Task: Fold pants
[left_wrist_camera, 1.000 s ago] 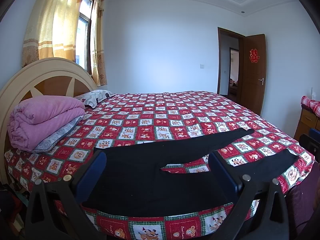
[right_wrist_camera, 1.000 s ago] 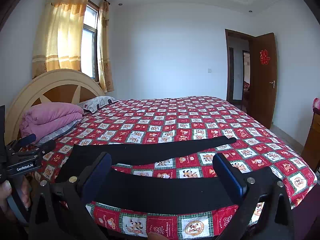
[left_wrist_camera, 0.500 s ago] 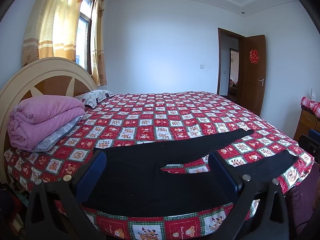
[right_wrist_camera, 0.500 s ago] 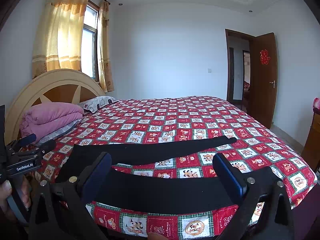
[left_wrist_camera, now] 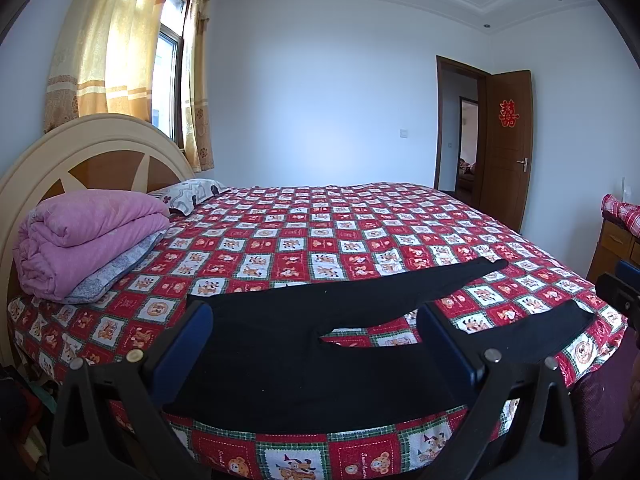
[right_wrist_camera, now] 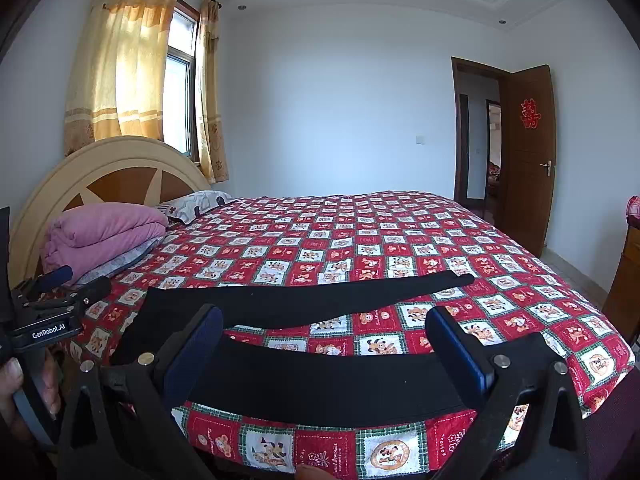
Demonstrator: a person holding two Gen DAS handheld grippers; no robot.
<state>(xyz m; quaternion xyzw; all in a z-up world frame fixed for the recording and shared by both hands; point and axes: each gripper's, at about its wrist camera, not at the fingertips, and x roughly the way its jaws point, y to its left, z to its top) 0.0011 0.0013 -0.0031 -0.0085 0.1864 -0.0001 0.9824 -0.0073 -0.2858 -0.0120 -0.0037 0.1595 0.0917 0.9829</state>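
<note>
Black pants lie spread flat along the near edge of a bed with a red patterned cover, the waist to the left and the two legs splayed to the right. In the right wrist view the same pants show both legs, the far one angled away. My left gripper hovers open in front of the waist and crotch, holding nothing. My right gripper hovers open in front of the near leg, also holding nothing. The left gripper shows at the left edge of the right wrist view, gripped by a hand.
A folded pink quilt and a pillow lie by the headboard at the left. A wooden cabinet stands at the right. A brown door stands ajar at the back right. A curtained window is at the left.
</note>
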